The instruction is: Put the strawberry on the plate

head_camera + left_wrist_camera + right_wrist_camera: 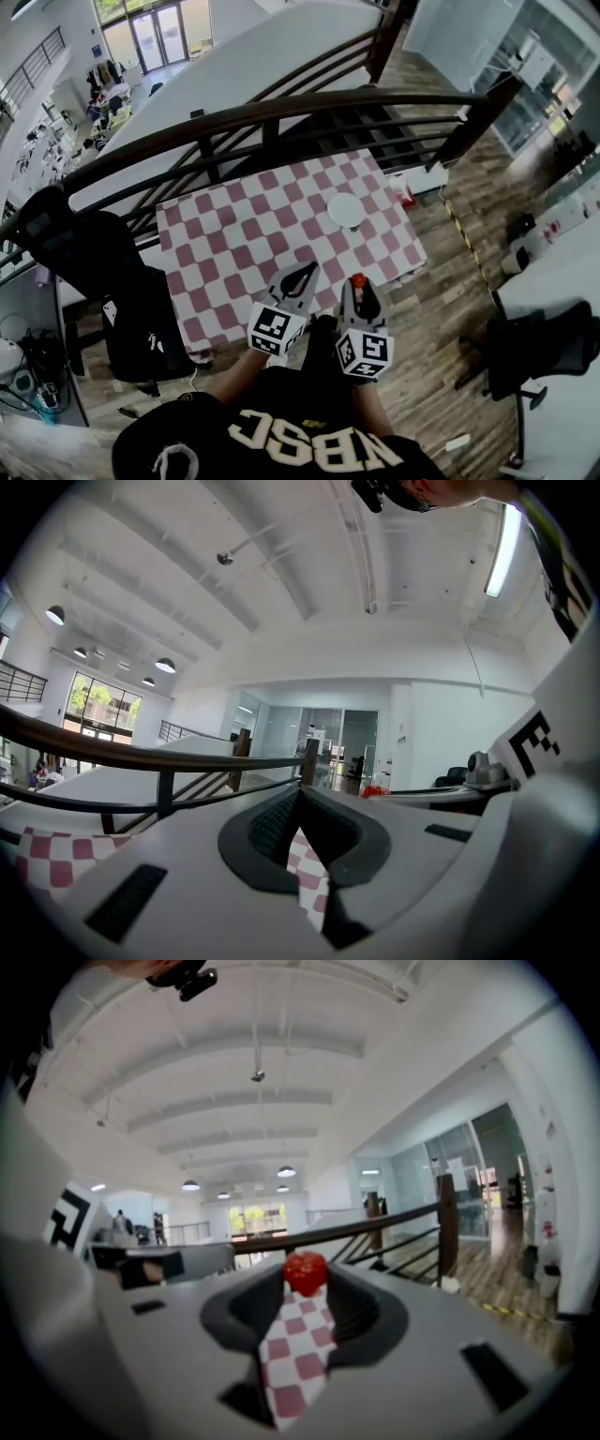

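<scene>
Strawberry (357,279): pinched at the very tip of my right tongs (307,1281), in the air over the near part of the table (234,244). Plate (344,208) sits well ahead, toward the far side, and looks bare. Left tongs (300,797) are closed on nothing, tips meeting, just beside the right pair. Risks as I judge them: (1) the hold is only at the outermost ends of the pads, with much of the berry poking past them, so a jolt or twist during the reach could let it slip out onto the cloth or over the near edge. (2) Squeezing harder to compensate could bruise it or squirt it forward. (3) The plate looks small and shallow, so a release from too high may send the berry rolling off onto the checks. (4) The left tongs ride close enough to knock the right pair if I swing carelessly; best kept back.
</scene>
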`<state>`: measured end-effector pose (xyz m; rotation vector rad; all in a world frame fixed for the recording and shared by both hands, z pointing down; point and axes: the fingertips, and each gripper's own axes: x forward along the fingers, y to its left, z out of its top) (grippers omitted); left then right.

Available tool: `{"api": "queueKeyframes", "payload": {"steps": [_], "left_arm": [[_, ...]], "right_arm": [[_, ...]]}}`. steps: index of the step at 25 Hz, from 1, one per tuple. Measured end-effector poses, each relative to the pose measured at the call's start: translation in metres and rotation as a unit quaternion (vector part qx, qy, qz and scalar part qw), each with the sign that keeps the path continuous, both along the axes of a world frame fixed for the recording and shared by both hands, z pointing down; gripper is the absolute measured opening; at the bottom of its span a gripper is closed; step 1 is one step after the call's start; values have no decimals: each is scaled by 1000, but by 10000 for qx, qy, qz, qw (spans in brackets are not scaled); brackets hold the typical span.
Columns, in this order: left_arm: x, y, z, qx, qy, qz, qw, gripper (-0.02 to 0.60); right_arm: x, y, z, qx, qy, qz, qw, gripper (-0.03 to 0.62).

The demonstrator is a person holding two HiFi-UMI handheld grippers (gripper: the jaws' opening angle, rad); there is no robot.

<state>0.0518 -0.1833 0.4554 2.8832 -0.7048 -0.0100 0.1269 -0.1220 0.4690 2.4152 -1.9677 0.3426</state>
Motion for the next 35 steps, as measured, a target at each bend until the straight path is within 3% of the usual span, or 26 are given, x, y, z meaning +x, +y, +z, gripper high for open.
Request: {"api": "queueKeyframes", "payload": {"steps": [5, 9, 12, 19, 28, 35], "left_arm": [[49, -50, 8, 59, -81, -106, 9999, 9], [92, -85, 22, -27, -352, -106, 9993, 9], [115, -109, 30, -257, -463, -89, 9986, 9], [140, -147, 71, -594, -983, -92, 9933, 9], [162, -170, 161, -898, -1712, 242, 9808, 9], [180, -187, 217, -984, -2066, 464, 9724, 9]], "right_arm": [[51, -53, 14, -75, -68, -267, 9996, 147], [92, -92, 33, -268, -141, -668, 9973, 147], [116, -114, 56, -584, -397, -1193, 9903, 147], [190, -137, 105, -1400, -102, -1330, 9811, 147], [233, -187, 189, -2339, 682, -2047, 9480, 147], [212, -239, 245, -2730, 1140, -2870, 9111, 147]]}}
